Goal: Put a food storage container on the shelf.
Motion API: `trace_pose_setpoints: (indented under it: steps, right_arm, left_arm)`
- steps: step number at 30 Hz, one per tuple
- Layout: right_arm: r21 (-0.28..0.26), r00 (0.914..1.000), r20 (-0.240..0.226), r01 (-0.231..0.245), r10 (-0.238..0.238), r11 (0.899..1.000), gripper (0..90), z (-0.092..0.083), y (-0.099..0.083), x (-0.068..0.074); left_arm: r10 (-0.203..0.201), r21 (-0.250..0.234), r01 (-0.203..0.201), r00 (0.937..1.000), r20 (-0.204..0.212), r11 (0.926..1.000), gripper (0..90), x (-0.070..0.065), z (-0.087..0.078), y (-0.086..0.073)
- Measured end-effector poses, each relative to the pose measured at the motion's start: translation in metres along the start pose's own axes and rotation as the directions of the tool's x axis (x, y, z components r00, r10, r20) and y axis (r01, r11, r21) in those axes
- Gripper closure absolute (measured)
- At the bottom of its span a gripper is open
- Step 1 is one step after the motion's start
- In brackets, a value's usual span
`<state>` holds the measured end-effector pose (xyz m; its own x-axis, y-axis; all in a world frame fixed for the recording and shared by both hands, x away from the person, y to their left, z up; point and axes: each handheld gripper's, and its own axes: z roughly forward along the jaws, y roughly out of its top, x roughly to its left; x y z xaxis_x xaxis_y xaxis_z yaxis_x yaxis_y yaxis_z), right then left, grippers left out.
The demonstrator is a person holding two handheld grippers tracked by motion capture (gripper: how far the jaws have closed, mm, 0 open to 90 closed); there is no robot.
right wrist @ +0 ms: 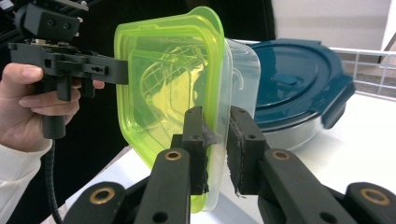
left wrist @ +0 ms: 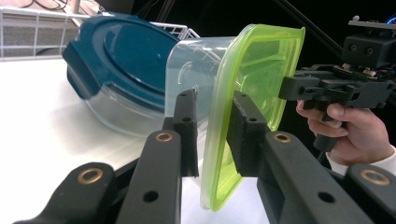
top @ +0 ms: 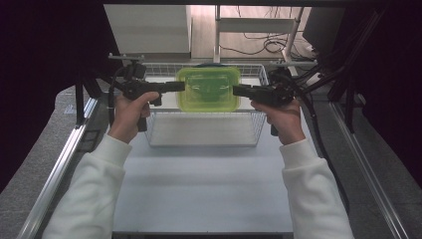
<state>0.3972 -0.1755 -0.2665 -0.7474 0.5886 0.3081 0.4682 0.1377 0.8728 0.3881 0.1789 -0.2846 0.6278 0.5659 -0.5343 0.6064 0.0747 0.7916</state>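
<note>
From the high view, the person had a black two-jaw left gripper point(top: 180, 86) and a black two-jaw right gripper point(top: 238, 90) coming in from opposite sides, each pinching an edge of a clear plastic container with a lime-green lid point(top: 209, 88). The container hung between the two grippers, above the far part of a white wire basket point(top: 204, 132) on the pale table point(top: 204, 189). White sleeves point(top: 89, 199) came in from the bottom. I couldn't read any writing on the lid from up there.

In the left gripper view, the left gripper point(left wrist: 212, 126) was clamped on the lid's rim, one jaw on the clear tub side, the other on the green lid face. The container point(left wrist: 252, 79) stood on edge right at the jaws. Across it, on the far rim, the right gripper point(left wrist: 292, 87) had hold too, with the person's hand point(left wrist: 355, 133) under it. Just behind the container, to the left of the jaws, sat a round glass dish with a dark teal snap lid point(left wrist: 126, 60). No brand or label I could make out.

In the right gripper view it was the same deal mirrored: the right gripper point(right wrist: 217, 140) was closed on the rim, the container point(right wrist: 173, 84) upright between its jaws. The left gripper point(right wrist: 119, 71) gripped the opposite edge, hand point(right wrist: 28, 102) around its handle. The teal-lidded dish point(right wrist: 299, 84) sat beyond the jaws to the right. The green lid had some moulded relief, but nothing legible.
</note>
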Motion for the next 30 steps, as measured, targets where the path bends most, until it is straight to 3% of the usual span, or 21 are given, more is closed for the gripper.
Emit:
trace_pose_setpoints:
  steps: [7,12,22,27,30]
  right_arm:
    - [-0.013,0.9998,-0.010,-0.020,0.020,1.000,77.5,0.003,0.017,-0.011]
    - [-0.006,0.9995,0.023,-0.024,0.024,1.000,78.2,0.005,0.032,-0.017]
    - [-0.019,0.9990,0.022,-0.039,0.039,0.999,78.2,0.005,0.054,-0.024]
    - [-0.003,0.9970,0.027,-0.072,0.072,0.997,78.2,0.009,0.060,-0.029]
    - [0.026,0.9920,0.032,-0.123,0.122,0.992,78.2,0.015,0.058,-0.036]
  left_arm:
    - [-0.003,0.003,0.003,0.9999,0.013,1.0000,75.3,0.005,0.006,0.021]
    - [0.000,-0.009,0.000,1.0000,0.003,1.0000,75.3,0.006,0.011,0.034]
    - [-0.002,-0.010,0.002,0.9999,-0.012,0.9999,75.4,0.003,0.013,0.059]
    - [-0.044,-0.005,0.044,0.9989,-0.018,0.9990,75.4,0.009,0.018,0.062]
    - [-0.056,0.017,0.057,0.9981,-0.027,0.9982,75.5,0.013,0.022,0.061]
